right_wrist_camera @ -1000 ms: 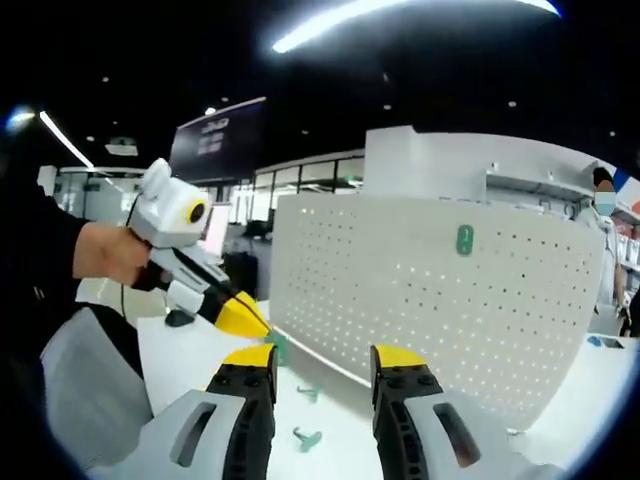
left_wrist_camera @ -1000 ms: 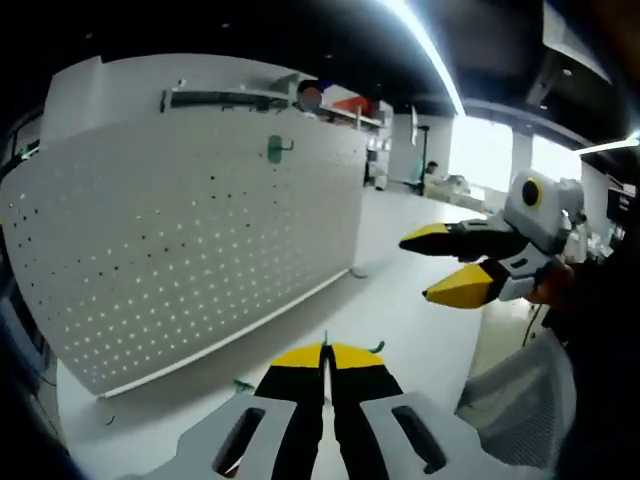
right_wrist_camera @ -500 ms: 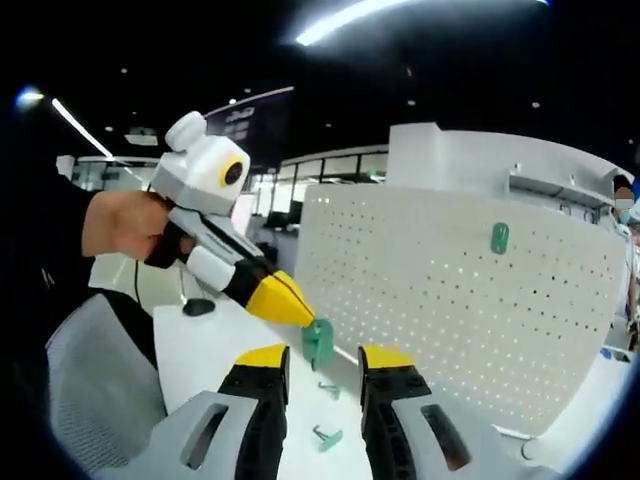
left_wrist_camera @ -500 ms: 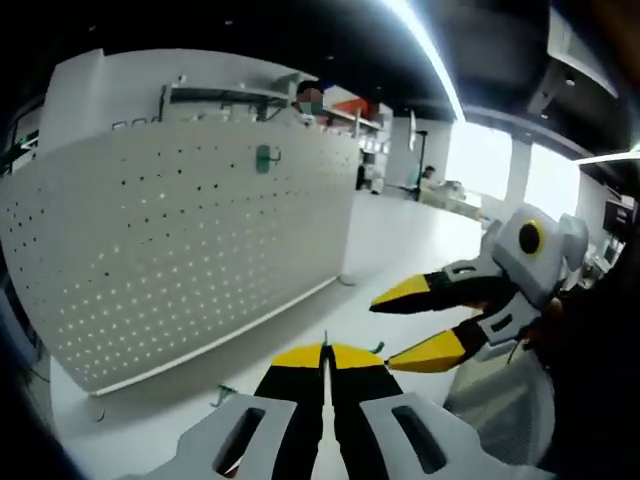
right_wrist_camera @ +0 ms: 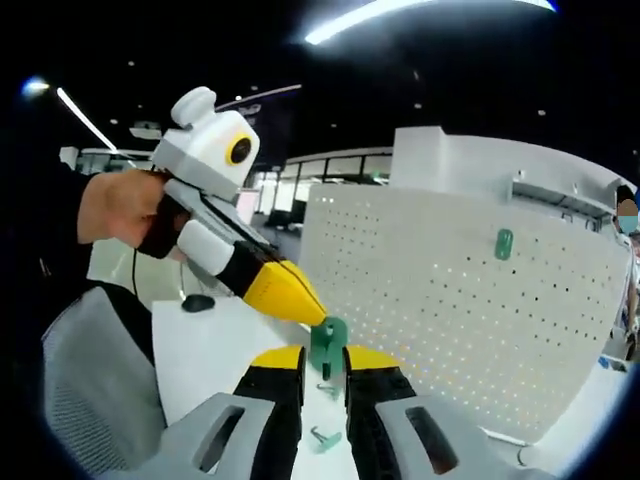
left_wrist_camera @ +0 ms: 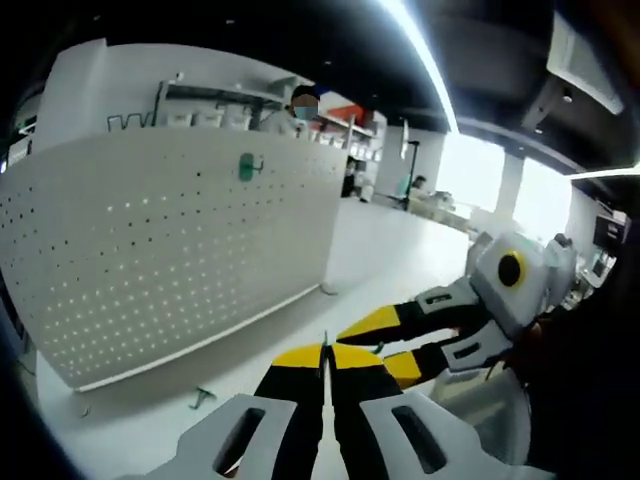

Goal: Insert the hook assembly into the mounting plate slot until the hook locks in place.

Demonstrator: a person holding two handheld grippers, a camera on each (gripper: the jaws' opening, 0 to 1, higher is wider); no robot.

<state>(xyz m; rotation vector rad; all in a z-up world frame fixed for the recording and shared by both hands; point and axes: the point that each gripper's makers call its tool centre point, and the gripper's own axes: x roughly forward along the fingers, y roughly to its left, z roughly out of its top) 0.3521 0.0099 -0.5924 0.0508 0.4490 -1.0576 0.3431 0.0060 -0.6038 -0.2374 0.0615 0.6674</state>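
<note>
A white pegboard (left_wrist_camera: 170,250) (right_wrist_camera: 470,310) stands upright on the white table, with one green hook (left_wrist_camera: 246,167) (right_wrist_camera: 504,243) mounted near its top. In the right gripper view my left gripper (right_wrist_camera: 300,305) reaches in from the left, shut on a green hook piece (right_wrist_camera: 327,340). My right gripper (right_wrist_camera: 325,360) has its jaws closed in against the sides of that same piece. In the left gripper view my left gripper (left_wrist_camera: 325,350) is shut, and my right gripper (left_wrist_camera: 388,343) comes in from the right with its jaws straddling the left tip.
Loose green hooks (right_wrist_camera: 322,437) (left_wrist_camera: 203,397) lie on the table (right_wrist_camera: 210,340) in front of the board. A small black object (right_wrist_camera: 198,302) rests at the table's far left. A grey mesh chair back (right_wrist_camera: 90,390) (left_wrist_camera: 500,400) stands close by. A person (left_wrist_camera: 300,100) is behind the board.
The two grippers have come together. My right jaws narrowed from wide open until they closed around the green hook piece held by my left gripper.
</note>
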